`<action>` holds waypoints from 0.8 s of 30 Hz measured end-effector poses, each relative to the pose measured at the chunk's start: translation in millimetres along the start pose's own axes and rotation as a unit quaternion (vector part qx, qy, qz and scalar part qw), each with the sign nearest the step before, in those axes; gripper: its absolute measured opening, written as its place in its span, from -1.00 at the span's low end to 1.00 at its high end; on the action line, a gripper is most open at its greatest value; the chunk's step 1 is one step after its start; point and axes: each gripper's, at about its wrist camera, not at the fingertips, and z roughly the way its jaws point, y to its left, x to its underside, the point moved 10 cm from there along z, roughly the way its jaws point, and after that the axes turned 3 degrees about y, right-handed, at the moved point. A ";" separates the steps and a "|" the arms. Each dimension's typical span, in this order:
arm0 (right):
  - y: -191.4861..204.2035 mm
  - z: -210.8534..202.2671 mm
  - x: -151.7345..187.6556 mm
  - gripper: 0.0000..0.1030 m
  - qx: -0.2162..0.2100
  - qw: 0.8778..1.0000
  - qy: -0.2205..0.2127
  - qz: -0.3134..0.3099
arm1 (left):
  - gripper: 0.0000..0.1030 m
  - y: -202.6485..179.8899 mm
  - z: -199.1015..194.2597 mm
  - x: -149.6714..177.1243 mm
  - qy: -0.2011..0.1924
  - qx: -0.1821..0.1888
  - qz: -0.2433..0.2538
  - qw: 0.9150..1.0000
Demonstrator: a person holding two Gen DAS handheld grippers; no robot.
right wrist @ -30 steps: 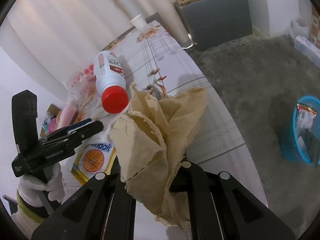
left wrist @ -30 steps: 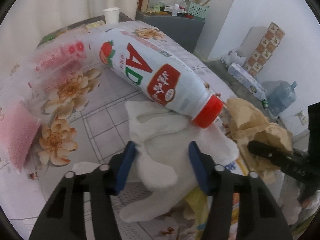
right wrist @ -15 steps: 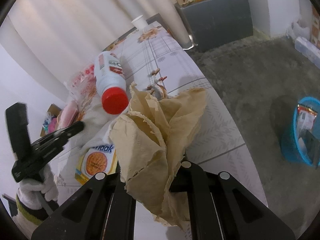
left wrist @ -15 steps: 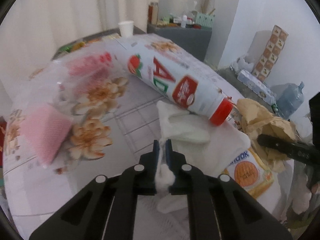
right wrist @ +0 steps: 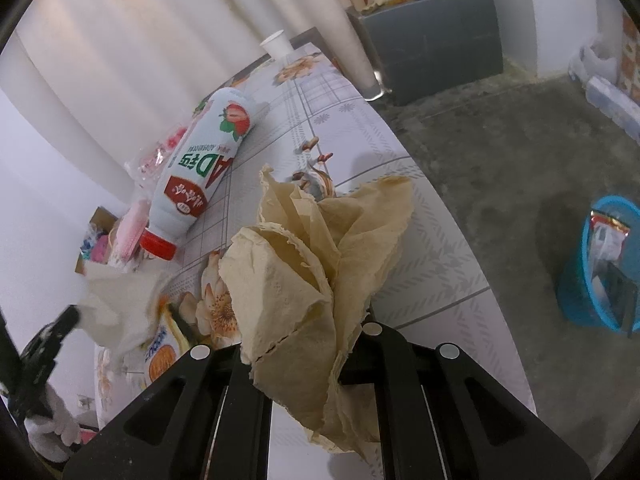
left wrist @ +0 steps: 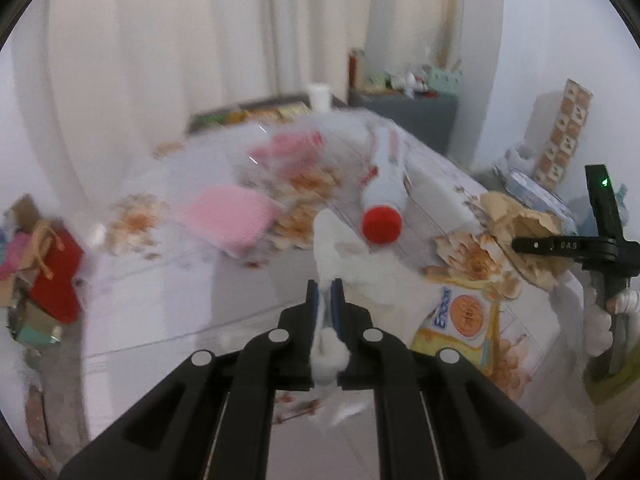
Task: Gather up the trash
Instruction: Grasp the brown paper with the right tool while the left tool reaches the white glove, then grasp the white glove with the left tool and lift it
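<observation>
1. Already both pairs of fingers are occupied: the left gripper [left wrist: 326, 294] is clamped tight on a fold of white tissue [left wrist: 352, 256], and the right gripper [right wrist: 304, 344] is closed on a wad of brown paper [right wrist: 316, 248]
2. White tissue: it trails forward from the left fingers toward the tabletop [left wrist: 168, 280]; whether its far end touches the cloth, the blur hides. It looks soft, light and limp, so a pinch on any bunched fold should hold, though a thin edge might tear
3. Brown paper: it stands up just ahead of the right fingers, crumpled and torn at the edges. Probably light and a bit springy; gripping the thick bunch, as here, seems safest
4. Beyond the left fingers lies a bottle [left wrist: 386, 196], red cap toward them, on its side. It would be stiff, smooth and apt to roll; take it across the body
5. Right of the left fingers sits a snack wrapper [left wrist: 460, 320], flat, likely slippery
6. On the floor, far right of the right fingers, a blue basket [right wrist: 576, 300] holds rubbish and is probably the goal
</observation>
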 end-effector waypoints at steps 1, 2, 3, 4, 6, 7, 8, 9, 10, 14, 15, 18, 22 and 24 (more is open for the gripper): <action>-0.3 -0.2 0.1 -0.88 0.000 1.000 0.000 0.000 | -0.88 -0.3 -6.2 0.1 -0.007 0.002 0.004 1.000; -0.3 -0.2 0.0 -0.88 0.001 1.000 0.000 0.000 | -0.88 -2.4 -9.8 1.4 -0.009 0.005 0.009 1.000; -0.4 -0.3 0.1 -0.88 0.001 1.000 0.000 0.000 | -0.88 -6.2 -13.5 7.4 -0.004 0.007 0.018 1.000; -0.6 -0.5 -0.2 -0.88 0.001 1.000 -0.001 0.001 | -0.88 -10.9 -13.3 14.9 0.007 0.012 0.026 1.000; -0.7 -0.2 -0.2 -0.88 0.000 1.000 -0.001 0.001 | -0.87 -22.8 -7.4 36.0 0.041 0.027 0.044 0.998; -0.7 -0.1 -0.2 -0.88 0.000 1.000 -0.001 0.001 | -0.86 -29.0 -3.6 47.0 0.056 0.033 0.052 0.997; -0.8 -0.2 0.0 -0.88 0.000 1.000 -0.001 0.002 | -0.82 -35.6 0.9 59.0 0.074 0.041 0.060 0.995; -1.1 -0.3 0.2 -0.88 0.000 1.000 -0.001 0.002 | -0.82 -40.8 4.4 66.7 0.086 0.049 0.062 0.993; -1.3 -0.5 0.1 -0.88 0.001 1.000 -0.002 0.001 | -0.82 -45.9 5.6 73.5 0.093 0.059 0.059 0.992; -2.0 -1.2 -0.1 -0.88 0.002 1.000 -0.001 0.002 | -0.53 -63.0 5.4 88.4 0.111 0.106 0.045 0.987; -2.0 -1.2 -0.1 -0.88 0.001 1.000 -0.001 0.002 | -0.48 -64.0 4.5 88.5 0.111 0.107 0.043 0.987; -2.4 -1.4 -0.2 -0.88 0.003 1.000 -0.001 0.001 | -0.20 -60.9 -4.3 80.6 0.096 0.120 0.034 0.987; -2.9 -1.5 -0.4 -0.88 0.004 1.000 -0.001 0.000 | 0.04 -50.0 -25.8 63.1 0.059 0.167 0.007 0.984; -2.7 -1.5 -0.3 -0.88 0.004 1.000 -0.001 0.000 | 0.07 -39.9 -31.3 53.8 0.041 0.168 -0.011 0.985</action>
